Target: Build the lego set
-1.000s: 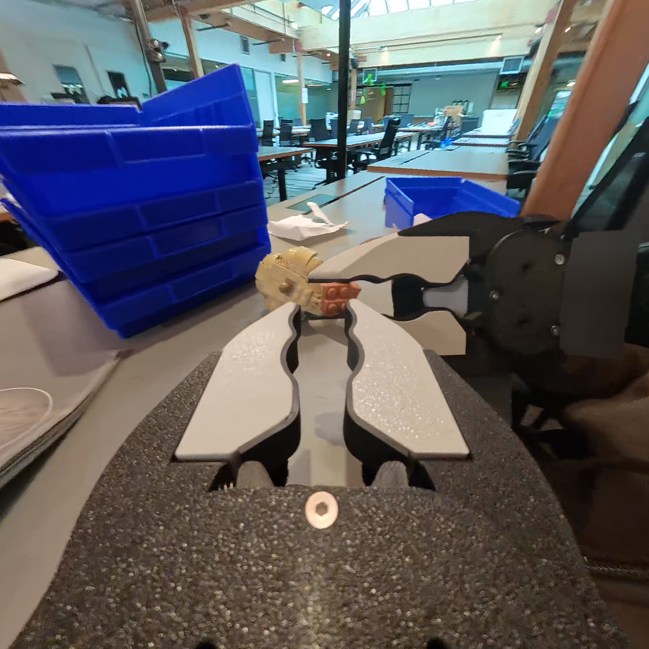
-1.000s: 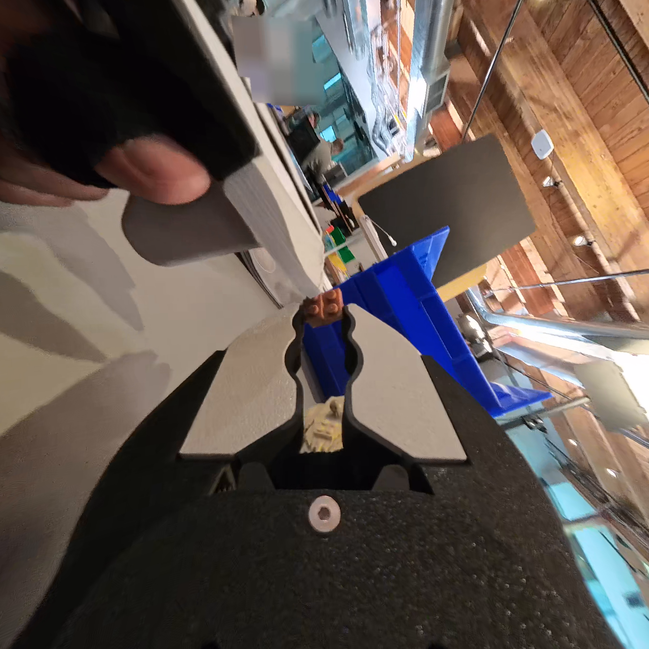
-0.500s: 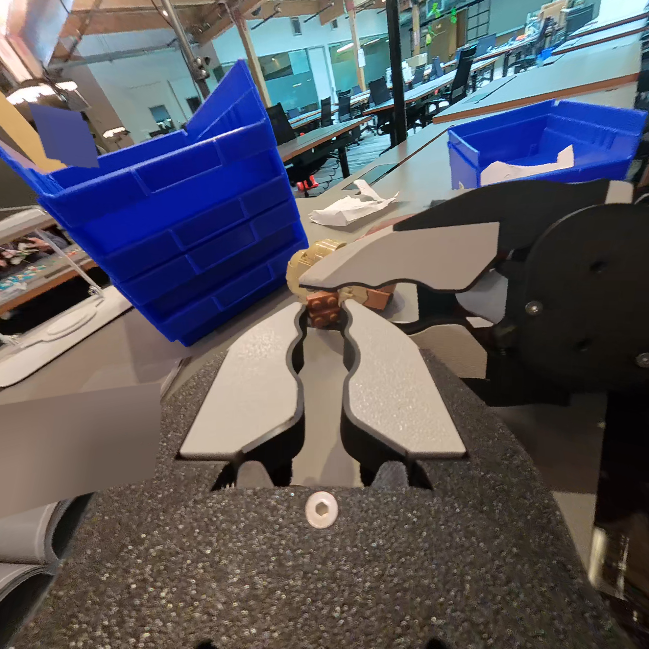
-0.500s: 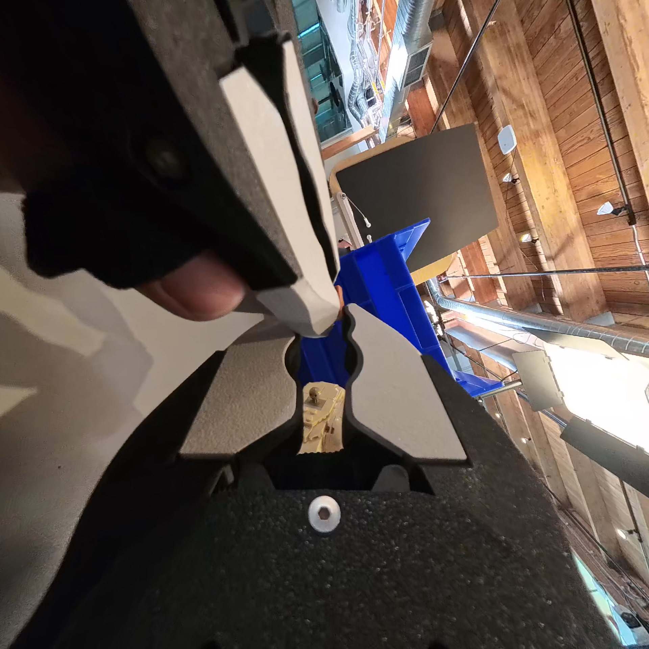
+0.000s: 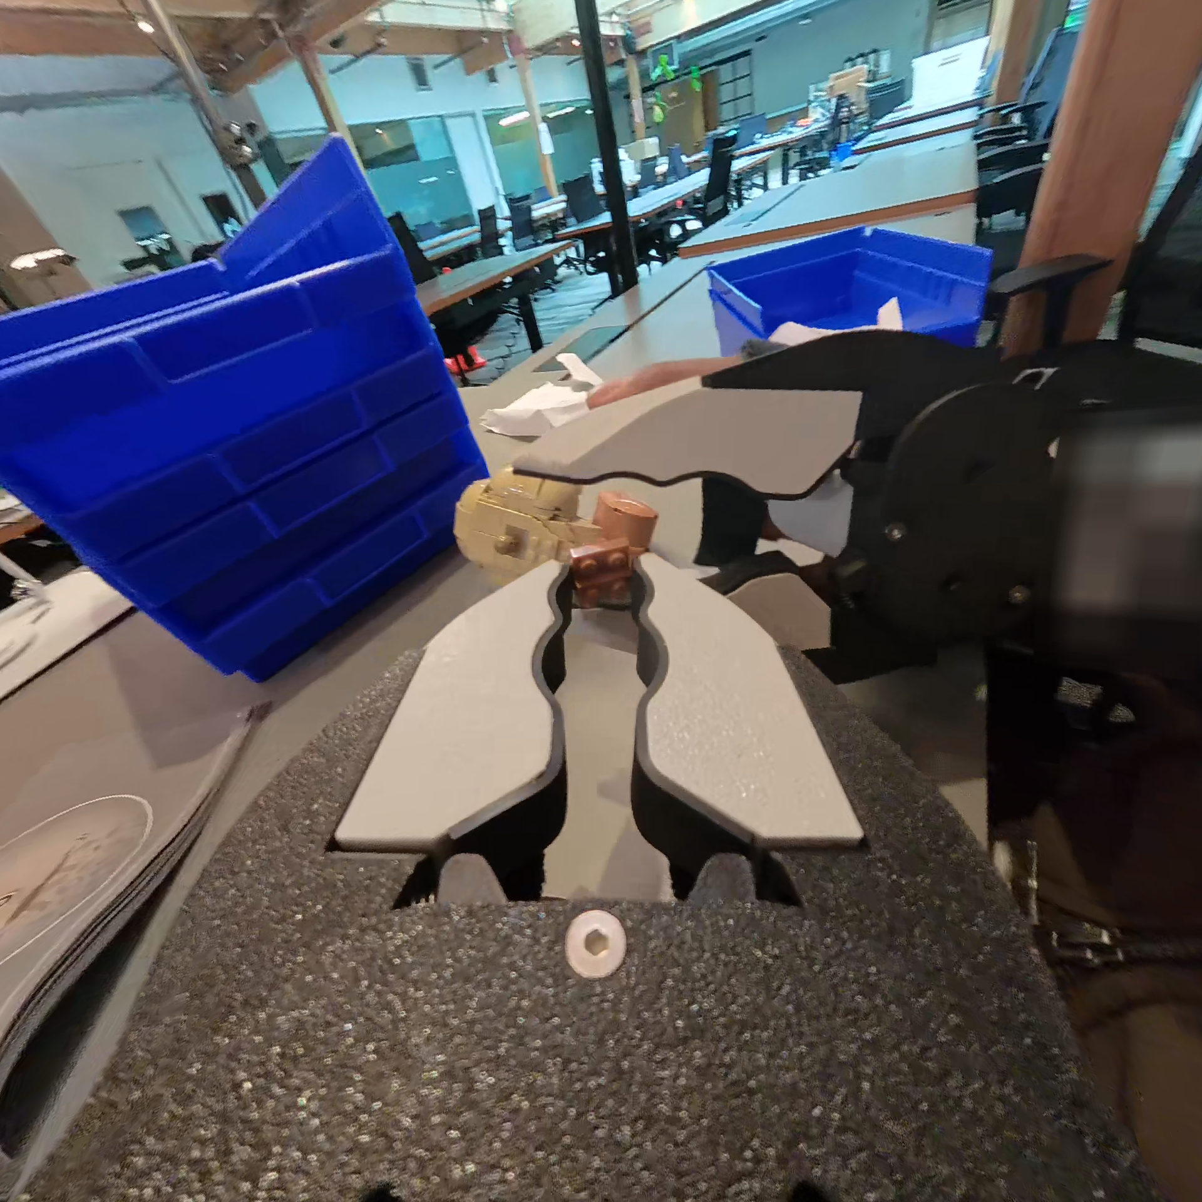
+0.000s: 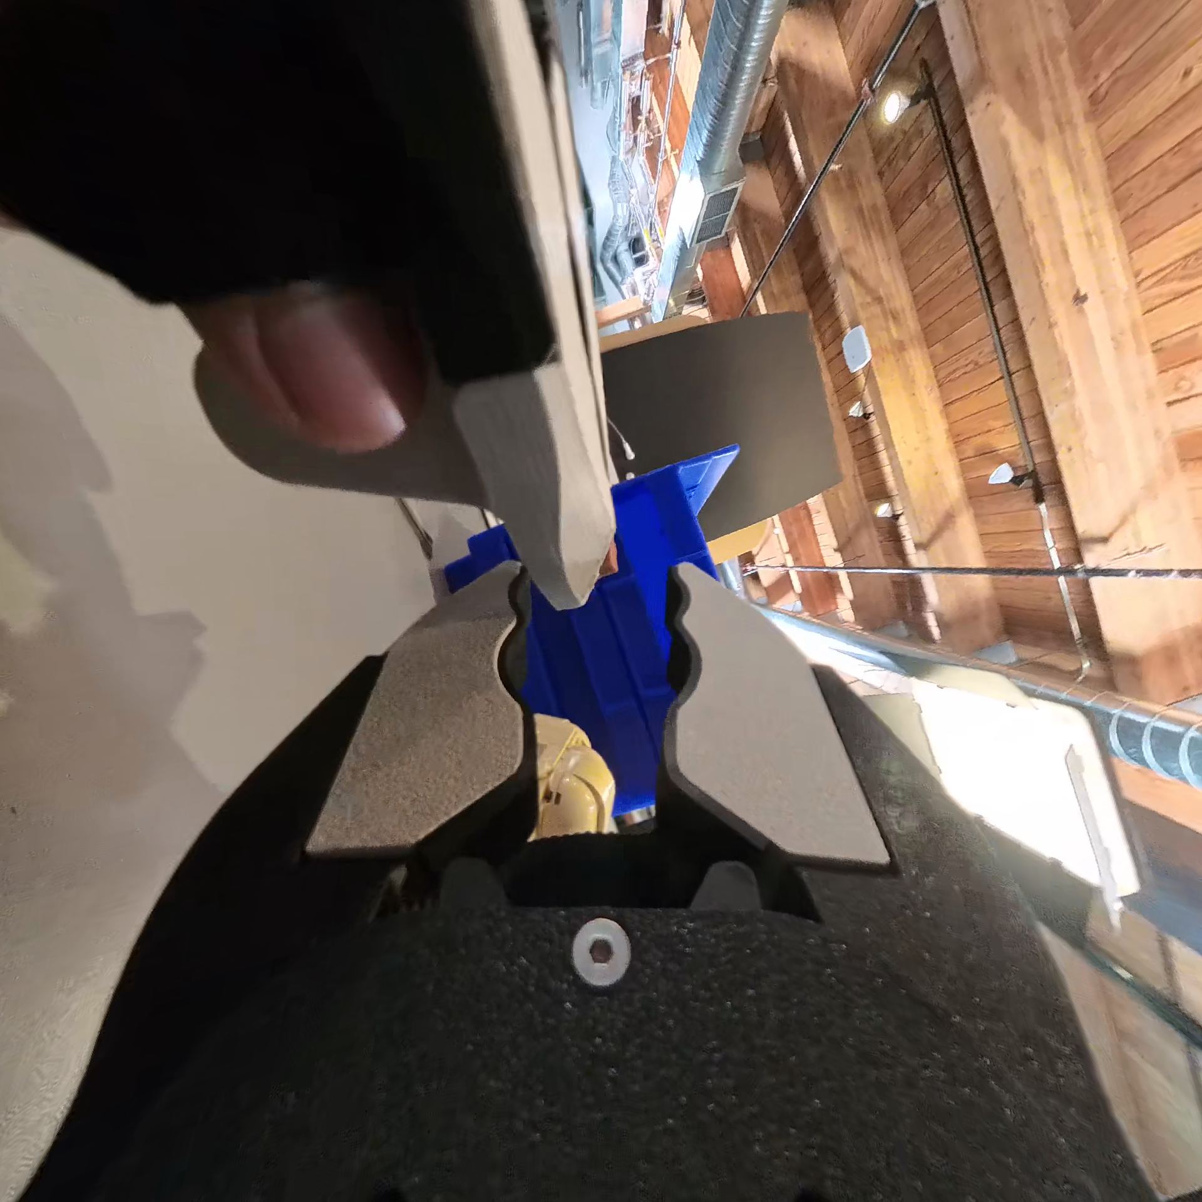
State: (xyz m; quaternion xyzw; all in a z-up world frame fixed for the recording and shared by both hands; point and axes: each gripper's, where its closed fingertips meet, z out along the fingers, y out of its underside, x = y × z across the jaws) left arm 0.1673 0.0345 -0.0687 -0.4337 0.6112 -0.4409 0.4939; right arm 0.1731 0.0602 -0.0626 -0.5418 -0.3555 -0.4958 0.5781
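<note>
My left gripper [image 5: 600, 581] is shut on a small reddish-brown studded brick [image 5: 598, 564] at its fingertips. The brick joins a tan lego assembly [image 5: 514, 527] held just above the grey table [image 5: 162, 683]. My right gripper [image 6: 598, 579] comes in from the right with its jaws spread. Its upper finger [image 5: 683, 442] lies over the tan assembly. In the right wrist view the tan assembly [image 6: 572, 780] sits low between the fingers, against the left one only. The left gripper's finger [image 6: 559, 520] and a thumb [image 6: 312, 384] fill the top left.
A stack of blue bins [image 5: 247, 455] stands close behind the assembly on the left. Another blue bin [image 5: 845, 286] with white paper stands at the back right. Crumpled white paper [image 5: 533, 410] lies mid-table. Booklets [image 5: 97, 845] lie at the left edge.
My right gripper's jaws have spread and no longer squeeze the tan assembly. My left gripper keeps its hold on the brown brick, and both views have shifted.
</note>
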